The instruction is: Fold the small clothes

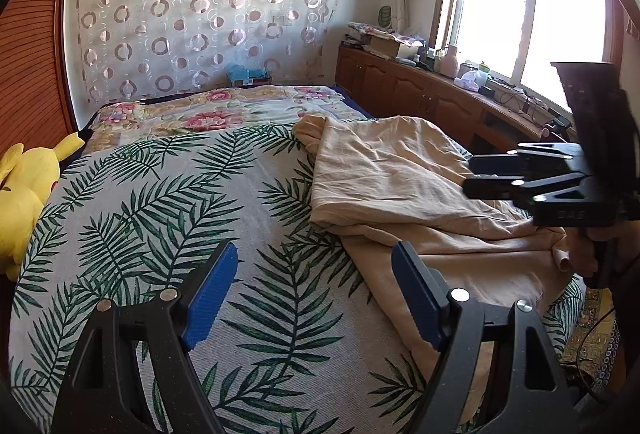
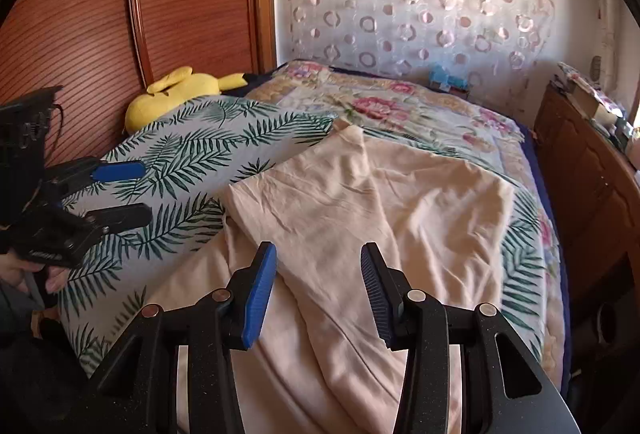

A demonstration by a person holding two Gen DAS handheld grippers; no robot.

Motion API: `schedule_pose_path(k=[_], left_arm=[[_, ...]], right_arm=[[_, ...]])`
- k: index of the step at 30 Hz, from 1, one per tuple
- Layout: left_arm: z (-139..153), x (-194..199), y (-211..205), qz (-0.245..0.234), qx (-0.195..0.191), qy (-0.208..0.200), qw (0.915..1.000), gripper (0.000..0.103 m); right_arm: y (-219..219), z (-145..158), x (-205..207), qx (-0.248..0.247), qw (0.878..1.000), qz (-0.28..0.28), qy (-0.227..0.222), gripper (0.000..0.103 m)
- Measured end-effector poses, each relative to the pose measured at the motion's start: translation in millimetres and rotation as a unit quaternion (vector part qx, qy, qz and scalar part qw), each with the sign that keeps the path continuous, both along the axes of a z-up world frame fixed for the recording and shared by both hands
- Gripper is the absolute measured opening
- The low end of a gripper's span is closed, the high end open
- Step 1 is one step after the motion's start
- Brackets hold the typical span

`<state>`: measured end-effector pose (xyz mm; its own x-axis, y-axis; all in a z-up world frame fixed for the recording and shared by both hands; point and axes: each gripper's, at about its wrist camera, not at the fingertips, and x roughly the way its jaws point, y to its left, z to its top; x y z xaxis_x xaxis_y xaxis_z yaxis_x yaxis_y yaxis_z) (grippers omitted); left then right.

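A peach-coloured garment (image 1: pixel 400 169) (image 2: pixel 340 193) lies rumpled on the palm-leaf bedsheet (image 1: pixel 160 193) (image 2: pixel 192 141), with one part folded over the rest. My left gripper (image 1: pixel 314 248) (image 2: pixel 144 189) is open above the bare sheet, just left of the garment's edge, and holds nothing. Over the near part of the garment my right gripper (image 2: pixel 318 250) (image 1: pixel 468 175) is open, its blue pads apart and no cloth pinched between them. A hand grips each tool's handle.
A yellow plush toy (image 1: pixel 24 193) (image 2: pixel 176 89) lies at the bed's side by the wooden headboard (image 2: pixel 120 13). A floral quilt (image 1: pixel 208 113) (image 2: pixel 380 105) covers the far end. A cluttered wooden cabinet (image 1: pixel 420 89) (image 2: pixel 592 161) runs under the window (image 1: pixel 520 5).
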<state>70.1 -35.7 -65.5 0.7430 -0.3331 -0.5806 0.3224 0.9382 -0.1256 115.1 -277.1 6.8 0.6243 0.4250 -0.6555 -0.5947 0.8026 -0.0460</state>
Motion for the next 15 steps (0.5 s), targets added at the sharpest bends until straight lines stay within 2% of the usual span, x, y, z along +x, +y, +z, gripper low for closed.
schedule_pose_path(k=[6,9,11,15], left_arm=[[-1,1,8,0.007,-0.003,0.001,1.0000,0.080],[-2,0,13,0.011,-0.004,0.002,0.9999,0.080],[-4,0,16,0.014,-0.006,0.003,0.9999,0.080],[-6,0,22,0.020,-0.009,0.006,0.9997,0.080]], right_arm=[[40,-17,32,-0.035,0.999,-0.001,0.038,0.046],[57,-19,38,-0.044,0.998,-0.007,0.036,0.047],[64,-18,40,-0.042,0.998,-0.009,0.040,0.054],[71,-19,40,-0.041,0.998,0.011,0.041,0.054]])
